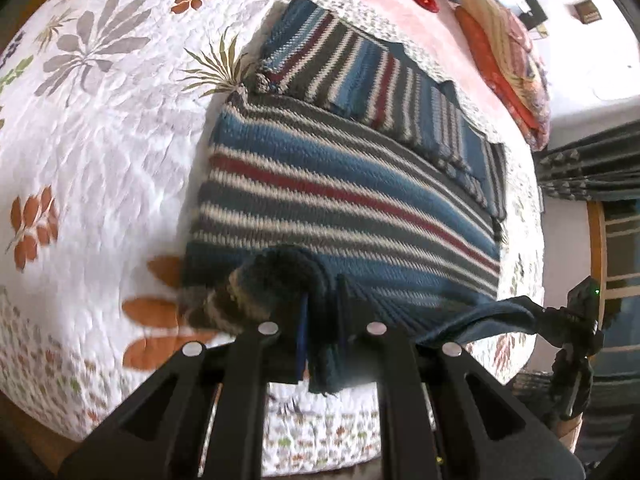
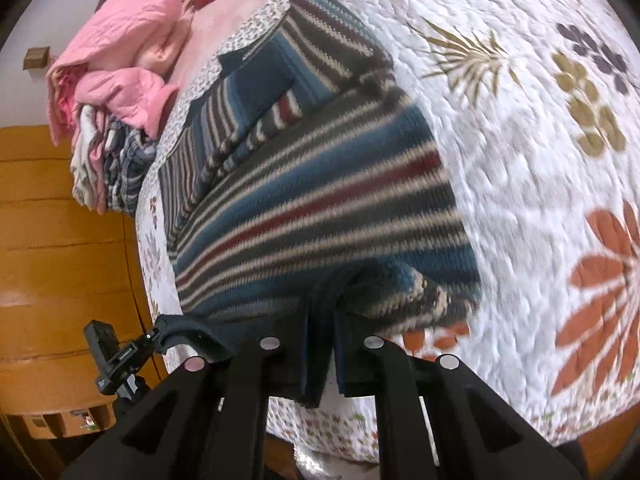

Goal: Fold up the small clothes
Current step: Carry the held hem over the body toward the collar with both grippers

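Observation:
A striped knit sweater, blue, grey, cream and dark red, lies on a floral quilt, its sleeves folded across the far part. My left gripper is shut on the sweater's near hem at its left corner, and the hem bunches up over the fingers. In the right wrist view the same sweater stretches away from me. My right gripper is shut on the near hem at the right corner. Each gripper shows in the other's view, clamped on the hem: the right gripper and the left gripper.
The white floral quilt covers the bed, over a pink sheet. A pile of folded clothes and an orange patterned pile sit at the far end. A wooden cabinet stands beside the bed.

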`<state>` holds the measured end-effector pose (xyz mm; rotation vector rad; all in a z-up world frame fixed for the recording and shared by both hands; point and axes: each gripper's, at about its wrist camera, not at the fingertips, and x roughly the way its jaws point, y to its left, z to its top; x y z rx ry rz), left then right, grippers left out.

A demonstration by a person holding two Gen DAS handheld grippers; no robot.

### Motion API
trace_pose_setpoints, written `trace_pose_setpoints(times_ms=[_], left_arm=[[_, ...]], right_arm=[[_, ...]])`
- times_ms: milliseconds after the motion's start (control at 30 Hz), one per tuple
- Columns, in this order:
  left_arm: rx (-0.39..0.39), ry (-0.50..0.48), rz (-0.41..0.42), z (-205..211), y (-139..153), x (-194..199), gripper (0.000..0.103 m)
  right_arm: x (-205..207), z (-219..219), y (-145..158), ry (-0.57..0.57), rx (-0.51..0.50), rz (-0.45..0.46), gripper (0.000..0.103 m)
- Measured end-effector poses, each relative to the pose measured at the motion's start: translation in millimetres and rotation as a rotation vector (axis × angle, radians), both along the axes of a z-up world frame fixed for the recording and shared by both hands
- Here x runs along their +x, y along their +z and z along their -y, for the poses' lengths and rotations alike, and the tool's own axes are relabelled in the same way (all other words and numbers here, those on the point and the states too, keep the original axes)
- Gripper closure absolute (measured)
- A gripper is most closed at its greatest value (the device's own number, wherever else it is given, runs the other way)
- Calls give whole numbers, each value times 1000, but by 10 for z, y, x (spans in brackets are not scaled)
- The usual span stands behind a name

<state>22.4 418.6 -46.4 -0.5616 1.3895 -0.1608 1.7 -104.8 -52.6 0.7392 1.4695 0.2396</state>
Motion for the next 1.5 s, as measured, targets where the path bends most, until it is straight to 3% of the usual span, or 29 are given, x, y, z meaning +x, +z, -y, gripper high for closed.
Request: trace_pose_setpoints(times_ms=[300, 433, 500, 567, 633, 667, 733, 833, 867, 933, 967, 1133, 1500], left_arm=[[-17, 43, -109, -47, -410, 516, 82], [-31, 105, -110, -180, -389, 652, 61], [-71, 164, -89, -331, -298, 716, 59], [-78, 199, -68, -432, -218, 746, 58], [-73, 212, -49, -478, -148, 767, 57], [-65, 205, -42, -462, -118, 777, 57], [-30, 150, -28, -378, -78, 804, 56], [53, 2, 8, -121, -24, 829, 51], [79, -47, 21, -28, -9, 835, 48], [146, -161, 51, 167, -2, 828, 44], [179, -206, 62, 242, -9, 824, 42], [337, -372, 74, 482, -165, 811, 40], [353, -507, 71, 589, -508, 889, 40]], right_arm=[[584, 24, -516, -49, 11, -97, 91], [679, 24, -622, -63, 19, -130, 85], [691, 52, -643, -74, 34, -148, 83], [696, 88, -613, -83, 25, -148, 76], [693, 156, -538, -99, -13, -137, 55], [697, 217, -462, -109, -54, -111, 53], [711, 285, -355, -110, -99, -69, 53], [734, 310, -244, -79, -71, -8, 52], [740, 263, -194, -37, -69, 21, 50], [748, 155, -136, 38, -94, 64, 35], [749, 60, -109, 91, -118, 94, 32], [769, -333, -182, 304, -209, 146, 30], [886, -601, -621, 526, -260, 99, 25]])
